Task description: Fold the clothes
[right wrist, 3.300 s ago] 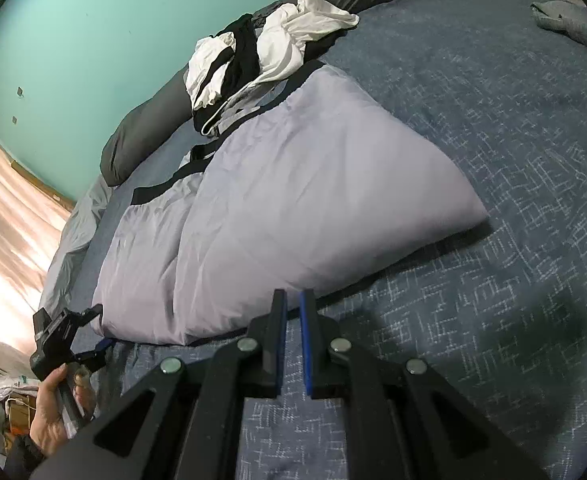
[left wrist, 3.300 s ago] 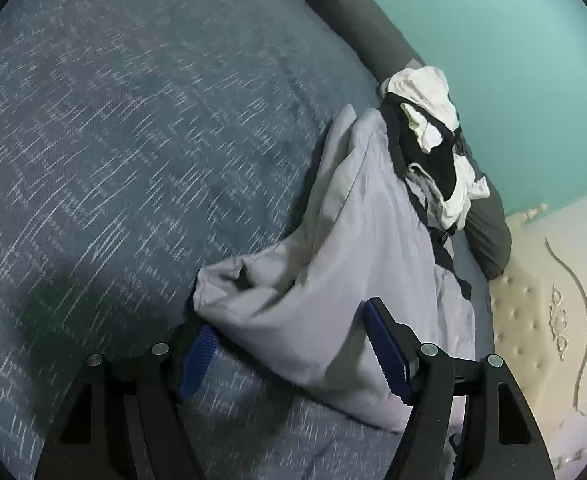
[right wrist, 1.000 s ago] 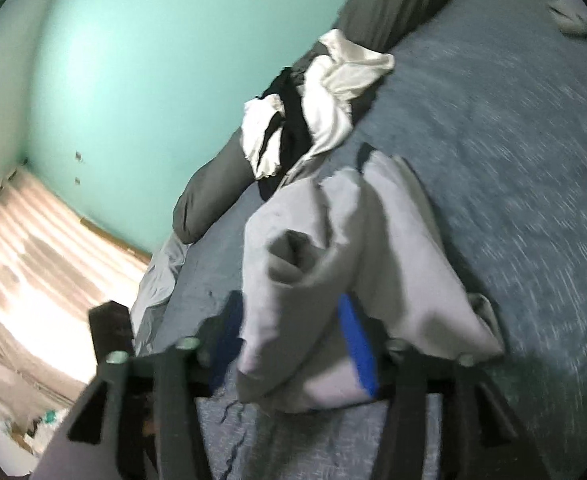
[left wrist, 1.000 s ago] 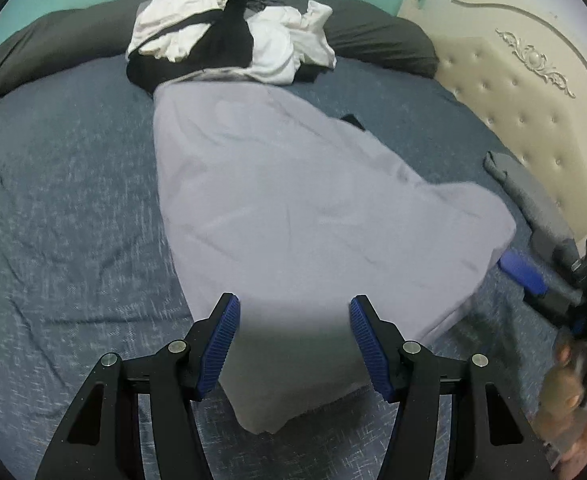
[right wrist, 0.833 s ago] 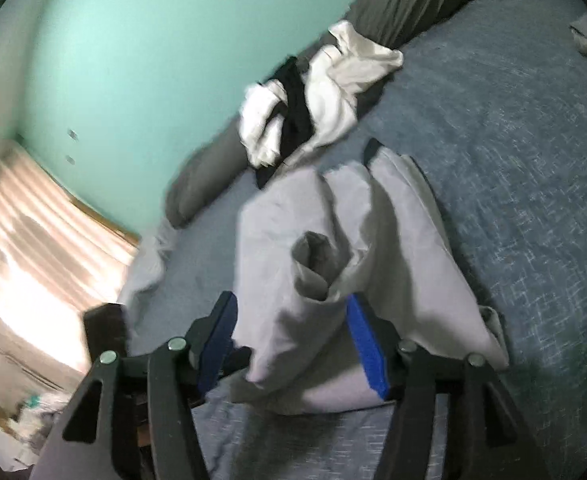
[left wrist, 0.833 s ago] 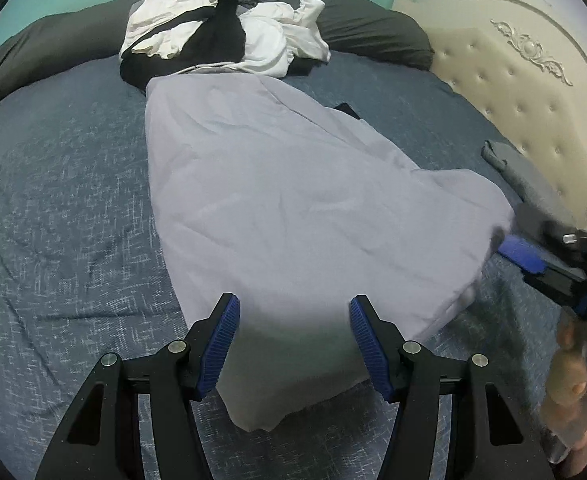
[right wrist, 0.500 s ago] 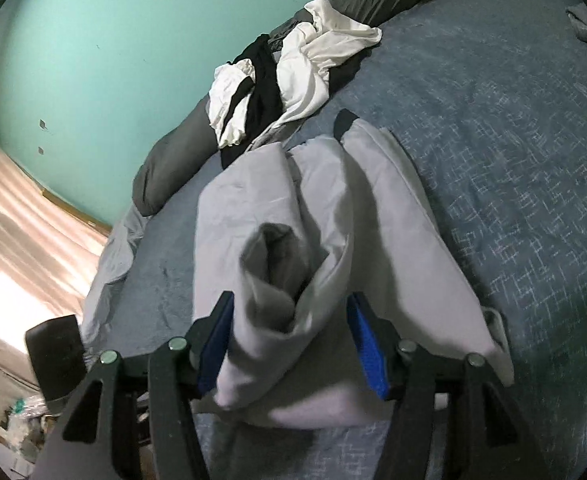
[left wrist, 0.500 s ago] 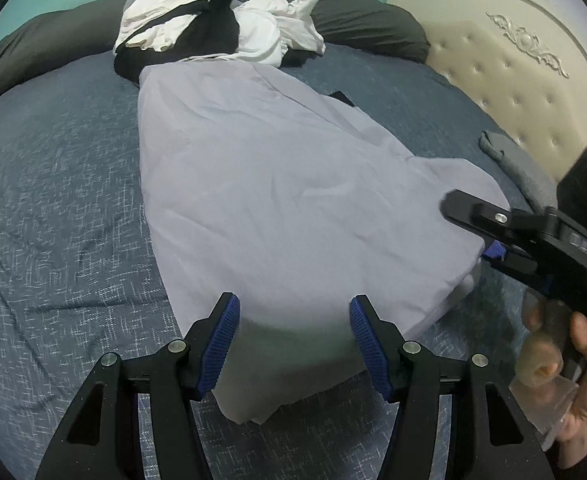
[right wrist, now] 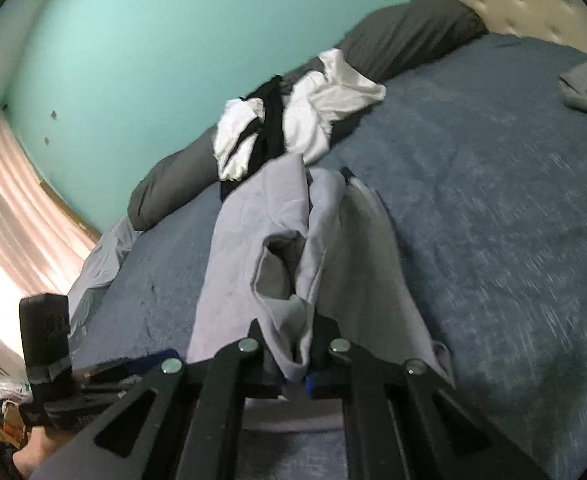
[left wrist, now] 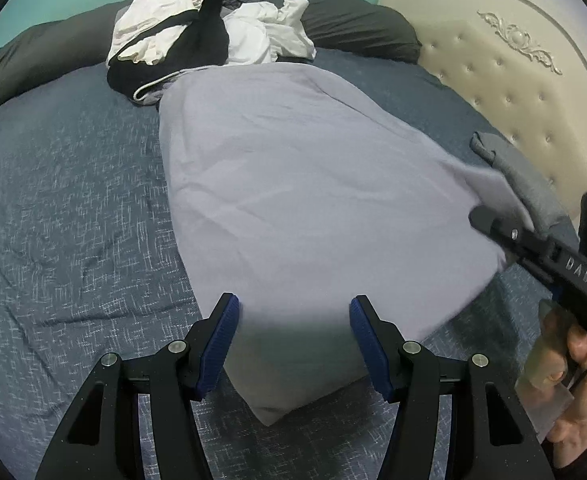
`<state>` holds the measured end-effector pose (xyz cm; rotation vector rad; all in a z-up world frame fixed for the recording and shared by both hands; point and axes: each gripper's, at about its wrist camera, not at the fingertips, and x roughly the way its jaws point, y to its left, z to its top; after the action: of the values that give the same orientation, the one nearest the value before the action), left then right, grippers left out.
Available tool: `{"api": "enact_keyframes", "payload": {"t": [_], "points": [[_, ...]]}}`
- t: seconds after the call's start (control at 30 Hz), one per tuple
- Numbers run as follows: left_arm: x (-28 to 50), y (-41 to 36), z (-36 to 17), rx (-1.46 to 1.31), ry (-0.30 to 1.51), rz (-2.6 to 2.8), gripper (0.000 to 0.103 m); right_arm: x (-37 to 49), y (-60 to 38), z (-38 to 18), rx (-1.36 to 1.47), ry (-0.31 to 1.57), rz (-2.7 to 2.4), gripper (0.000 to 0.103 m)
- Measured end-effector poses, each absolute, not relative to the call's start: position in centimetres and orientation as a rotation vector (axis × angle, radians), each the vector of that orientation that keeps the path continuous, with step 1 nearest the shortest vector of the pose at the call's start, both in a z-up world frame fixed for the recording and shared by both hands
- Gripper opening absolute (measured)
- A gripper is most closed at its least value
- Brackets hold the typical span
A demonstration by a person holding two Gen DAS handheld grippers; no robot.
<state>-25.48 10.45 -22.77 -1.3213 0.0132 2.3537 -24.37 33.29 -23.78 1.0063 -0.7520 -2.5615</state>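
A pale lilac-grey garment lies spread on the blue bed cover, its narrow end toward me. My left gripper hovers over the garment's near corner, open, its blue pads on either side of the cloth without pressing it. My right gripper bites the garment's right corner. In the right wrist view the right gripper is shut on a bunched fold of the garment, which rises in ridges ahead of it. The left gripper shows at the lower left there.
A heap of white and black clothes rests against a long dark grey pillow at the bed's far side. A small grey folded item lies by the cream padded headboard. A hand holds the right gripper. Curtains hang beyond the bed.
The right gripper's jaws came together on the bunched corner of the garment, having stood apart around it. The left gripper stayed open and in place.
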Motion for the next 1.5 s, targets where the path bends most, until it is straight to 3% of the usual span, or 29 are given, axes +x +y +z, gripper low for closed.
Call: {"api": "enact_keyframes", "payload": {"t": [0.23,0.37,0.57,0.87,1.03,1.2,1.5], "points": [[-25.8,11.1,-24.6,-1.390,0.054,2.333,0.062,-24.1,34.4,-27.0,1.156,-0.816,-2.554,0.006],[-25.6,11.3,-25.4,-1.408,0.062,2.330,0.062,-24.6,35.6,-29.5,1.253,-0.954,-2.449,0.007],[-25.5,11.5,-25.9,-1.410,0.060,2.336,0.062,-23.9,38.1,-28.6,1.155,-1.140,-2.454,0.025],[-25.5,11.4,-26.1,-1.405,0.064,2.340,0.062,-23.3,37.2,-24.2,0.979,-0.965,-2.545,0.026],[-25.4,11.6,-26.3,-1.406,0.071,2.343,0.062,-24.5,34.3,-24.9,1.040,-0.836,-2.476,0.015],[-25.4,11.8,-26.5,-1.407,0.083,2.332,0.062,-25.8,34.9,-28.8,1.233,-0.919,-2.458,0.000],[-24.8,11.2,-26.9,-1.406,0.083,2.306,0.062,-26.0,35.5,-30.4,1.304,-0.924,-2.467,0.000]]}}
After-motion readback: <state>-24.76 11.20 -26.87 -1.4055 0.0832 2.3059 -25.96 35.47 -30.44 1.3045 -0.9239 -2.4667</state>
